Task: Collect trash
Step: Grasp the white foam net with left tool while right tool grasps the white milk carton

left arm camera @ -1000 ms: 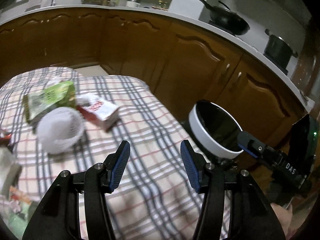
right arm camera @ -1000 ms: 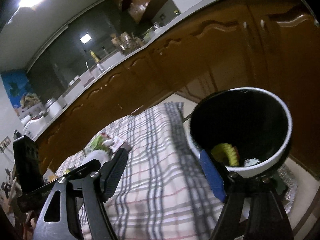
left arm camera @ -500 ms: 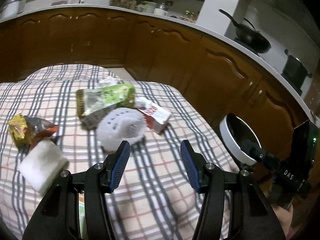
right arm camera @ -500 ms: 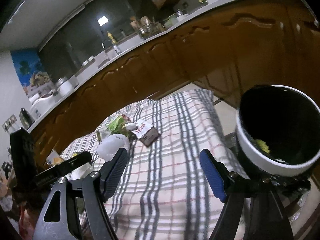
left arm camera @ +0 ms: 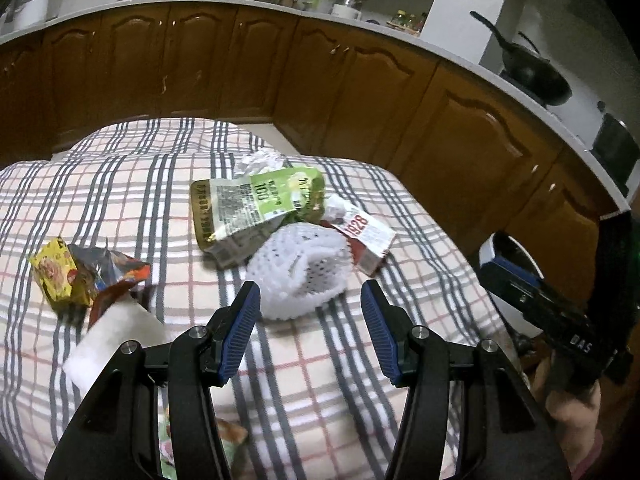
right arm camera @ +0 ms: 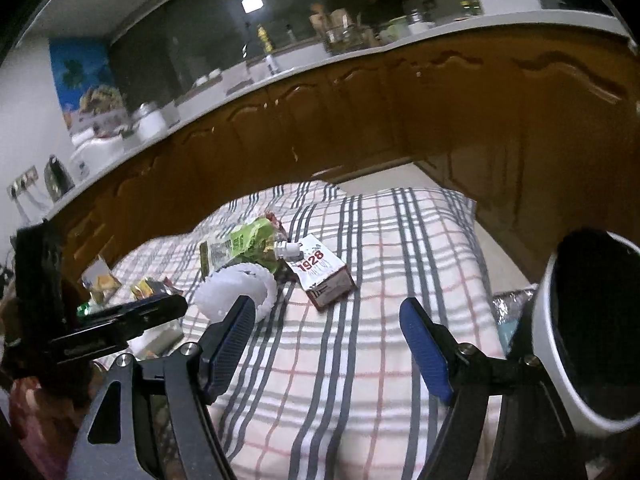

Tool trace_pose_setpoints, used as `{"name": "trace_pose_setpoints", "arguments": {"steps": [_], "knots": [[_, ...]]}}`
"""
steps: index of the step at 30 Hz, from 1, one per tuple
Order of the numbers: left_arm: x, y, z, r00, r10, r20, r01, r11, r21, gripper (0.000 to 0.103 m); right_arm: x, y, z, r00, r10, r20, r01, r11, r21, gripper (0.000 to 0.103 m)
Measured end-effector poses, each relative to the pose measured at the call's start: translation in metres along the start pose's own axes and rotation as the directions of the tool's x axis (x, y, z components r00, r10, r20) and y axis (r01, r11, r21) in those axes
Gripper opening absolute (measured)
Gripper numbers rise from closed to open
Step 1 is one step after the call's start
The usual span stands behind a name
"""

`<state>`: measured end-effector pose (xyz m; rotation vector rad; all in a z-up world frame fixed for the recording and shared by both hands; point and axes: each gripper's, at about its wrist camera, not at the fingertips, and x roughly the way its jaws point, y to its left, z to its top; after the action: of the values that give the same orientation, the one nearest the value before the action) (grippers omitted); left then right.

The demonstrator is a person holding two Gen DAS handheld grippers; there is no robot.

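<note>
Trash lies on a plaid tablecloth (left arm camera: 120, 184): a white foam fruit net (left arm camera: 304, 268), a green pouch (left arm camera: 256, 204), a red-and-white "1928" carton (left arm camera: 366, 236), crumpled foil (left arm camera: 260, 160), a yellow-orange snack wrapper (left arm camera: 80, 276) and a white block (left arm camera: 116, 340). My left gripper (left arm camera: 310, 320) is open and empty, just short of the foam net. My right gripper (right arm camera: 328, 336) is open and empty above the cloth, the carton (right arm camera: 324, 272) and net (right arm camera: 236, 288) ahead of it. A white bin with a black inside (right arm camera: 588, 320) stands at the right.
Brown kitchen cabinets (left arm camera: 360, 92) curve around behind the table under a white counter. A wok (left arm camera: 532, 72) and a pot (left arm camera: 612, 144) sit on the counter at right. The bin (left arm camera: 508, 264) is off the table's right edge. More wrappers (left arm camera: 228, 436) lie under the left gripper.
Both grippers have swung left, away from the bin and toward the trash pile. The foam net now lies right before the left gripper. Both stay open.
</note>
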<state>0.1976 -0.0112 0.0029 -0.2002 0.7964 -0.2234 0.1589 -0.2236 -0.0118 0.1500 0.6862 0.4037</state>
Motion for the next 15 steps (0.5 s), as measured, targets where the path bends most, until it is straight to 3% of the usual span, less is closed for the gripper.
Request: {"name": "trace_pose_setpoints", "arguments": {"steps": [10, 15], "knots": [[0.035, 0.013, 0.012, 0.996, 0.014, -0.083, -0.013, 1.0, 0.011, 0.053, 0.075, 0.017, 0.02, 0.988, 0.007, -0.156, -0.038, 0.981, -0.191, 0.076], [0.05, 0.013, 0.014, 0.992, 0.017, -0.125, -0.014, 1.0, 0.026, 0.053, 0.101, 0.017, 0.026, 0.981, -0.001, -0.193, -0.045, 0.972, -0.231, 0.076]]}}
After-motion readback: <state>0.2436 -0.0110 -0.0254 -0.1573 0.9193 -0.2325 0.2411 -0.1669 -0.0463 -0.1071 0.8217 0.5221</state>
